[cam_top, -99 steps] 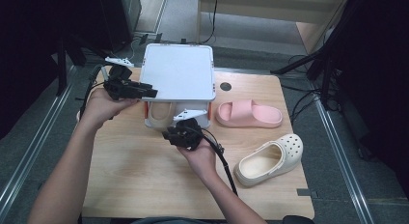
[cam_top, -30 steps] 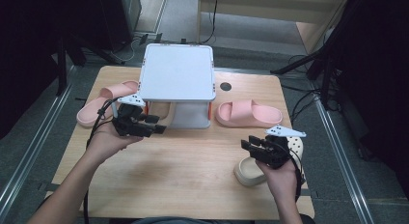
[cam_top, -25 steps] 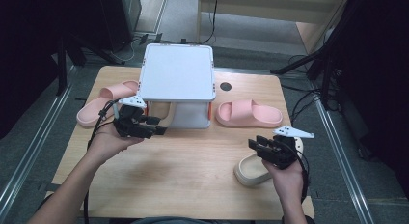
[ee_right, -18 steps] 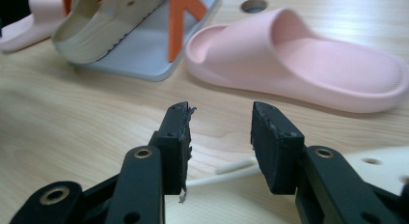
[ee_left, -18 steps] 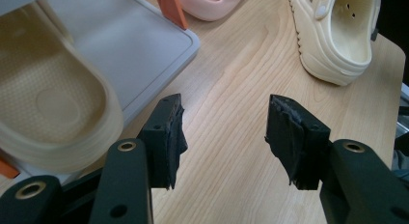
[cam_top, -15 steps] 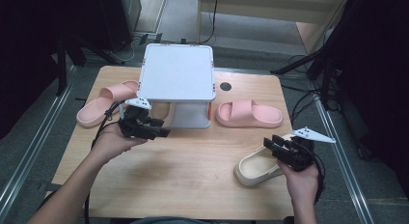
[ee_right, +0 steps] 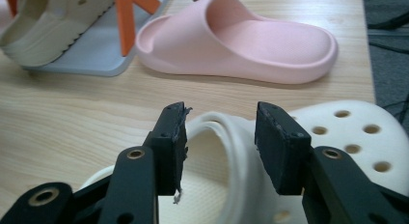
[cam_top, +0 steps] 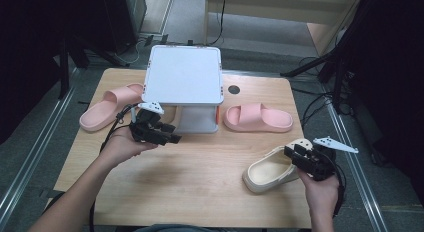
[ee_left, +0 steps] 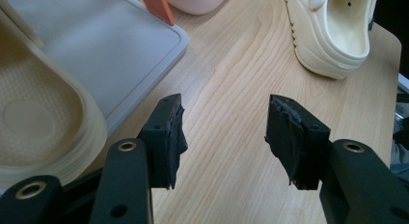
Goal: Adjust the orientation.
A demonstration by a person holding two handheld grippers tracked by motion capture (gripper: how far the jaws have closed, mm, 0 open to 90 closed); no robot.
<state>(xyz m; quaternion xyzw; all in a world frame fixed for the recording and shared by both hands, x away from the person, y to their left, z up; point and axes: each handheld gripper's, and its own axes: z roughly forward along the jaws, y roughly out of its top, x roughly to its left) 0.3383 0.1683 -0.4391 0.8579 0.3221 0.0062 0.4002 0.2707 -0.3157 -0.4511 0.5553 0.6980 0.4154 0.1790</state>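
A cream clog [cam_top: 270,170] lies on the wooden table [cam_top: 200,182] at the front right. My right gripper [cam_top: 294,155] is at its toe end, open; in the right gripper view its jaws stand either side of the clog's rim [ee_right: 219,130] and the holed upper [ee_right: 352,132] is at the right. A second cream clog [ee_left: 43,122] rests on the grey lower shelf [ee_left: 111,50] of the white rack [cam_top: 183,74]. My left gripper [cam_top: 174,136] hovers open just in front of that shelf, and nothing sits between its jaws in the left gripper view [ee_left: 224,122].
A pink slide [cam_top: 106,107] lies left of the rack and another pink slide [cam_top: 257,117] right of it. Orange struts [ee_right: 126,16] hold the rack up. A round hole [cam_top: 233,90] is in the tabletop behind. Bare wood lies between my hands.
My right gripper left the front of the rack and moved right onto the loose clog, shifting rightward over it. The left gripper came from the rack's left side to its front.
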